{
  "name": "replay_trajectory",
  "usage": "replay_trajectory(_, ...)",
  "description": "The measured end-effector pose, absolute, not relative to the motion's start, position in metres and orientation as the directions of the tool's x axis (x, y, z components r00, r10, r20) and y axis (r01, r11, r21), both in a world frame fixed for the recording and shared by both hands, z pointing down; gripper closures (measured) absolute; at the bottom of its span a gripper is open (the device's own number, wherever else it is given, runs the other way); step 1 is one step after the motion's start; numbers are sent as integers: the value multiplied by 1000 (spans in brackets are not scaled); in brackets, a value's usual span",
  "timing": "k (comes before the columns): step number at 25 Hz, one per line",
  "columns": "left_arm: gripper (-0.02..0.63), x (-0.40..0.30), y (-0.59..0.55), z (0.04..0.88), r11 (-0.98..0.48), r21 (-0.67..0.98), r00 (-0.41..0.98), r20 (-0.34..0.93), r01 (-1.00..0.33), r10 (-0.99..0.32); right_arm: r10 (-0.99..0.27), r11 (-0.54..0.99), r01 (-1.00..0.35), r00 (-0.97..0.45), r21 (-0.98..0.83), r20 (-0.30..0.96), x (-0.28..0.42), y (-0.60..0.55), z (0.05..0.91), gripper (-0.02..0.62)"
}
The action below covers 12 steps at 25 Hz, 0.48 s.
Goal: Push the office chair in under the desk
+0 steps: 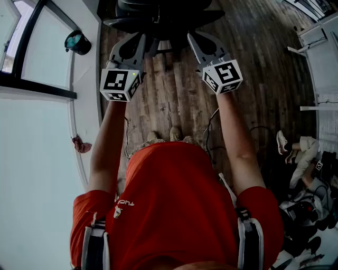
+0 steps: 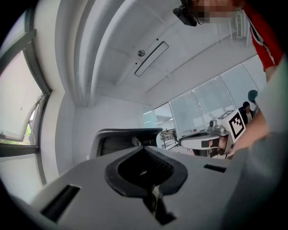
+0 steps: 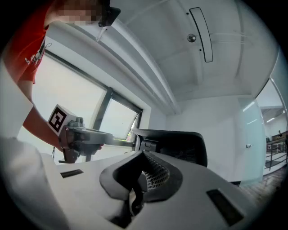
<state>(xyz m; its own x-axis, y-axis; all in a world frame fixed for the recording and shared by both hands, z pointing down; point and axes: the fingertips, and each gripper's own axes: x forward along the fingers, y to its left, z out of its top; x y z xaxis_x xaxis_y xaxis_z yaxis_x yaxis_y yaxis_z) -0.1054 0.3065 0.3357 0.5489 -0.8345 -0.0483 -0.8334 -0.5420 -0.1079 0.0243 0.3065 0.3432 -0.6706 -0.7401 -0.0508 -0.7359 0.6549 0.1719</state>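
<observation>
The black office chair stands at the top of the head view, on the wood floor. Both grippers are held out toward its back. My left gripper is shut with nothing in it, its tip at the chair's edge. My right gripper is also shut and empty, beside it at the same height. In the left gripper view the closed left gripper points at the chair's mesh backrest. In the right gripper view the right gripper faces the backrest. Whether the tips touch the chair I cannot tell.
A white desk surface runs along the left, with a dark teal object and a small pink thing near its edge. Cables lie on the floor. White furniture and a seated person are at the right.
</observation>
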Motion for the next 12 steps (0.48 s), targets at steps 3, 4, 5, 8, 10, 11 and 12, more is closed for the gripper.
replay_trajectory(3,597,-102,305,338,-539,-111,546,-46,-835,-836,-734,662,-729,-678,173,-51,28,305,344,571)
replay_trajectory(4,597,-100,304,338,-539,-113,546,-47,-835,-836,-724,672,-720,-688,171,-50,28,306,344,571)
replay_trajectory(5,597,-99,303,339,-538,-116,546,-46,-835,-837,-712,685,-709,-700,168,-51,28,306,344,571)
replay_trajectory(8,597,-96,300,339,-529,-127,537,-47,-839,-842,-689,707,-686,-723,172,-53,29,307,344,569)
replay_trajectory(10,597,-95,297,339,-518,-131,527,-48,-846,-849,-686,709,-682,-726,179,-52,32,305,345,569)
replay_trajectory(11,597,-94,296,339,-513,-134,523,-49,-848,-851,-685,709,-681,-727,182,-52,34,303,345,569)
replay_trajectory(12,597,-93,294,338,-510,-139,520,-50,-849,-852,-683,710,-679,-728,185,-51,37,301,345,569)
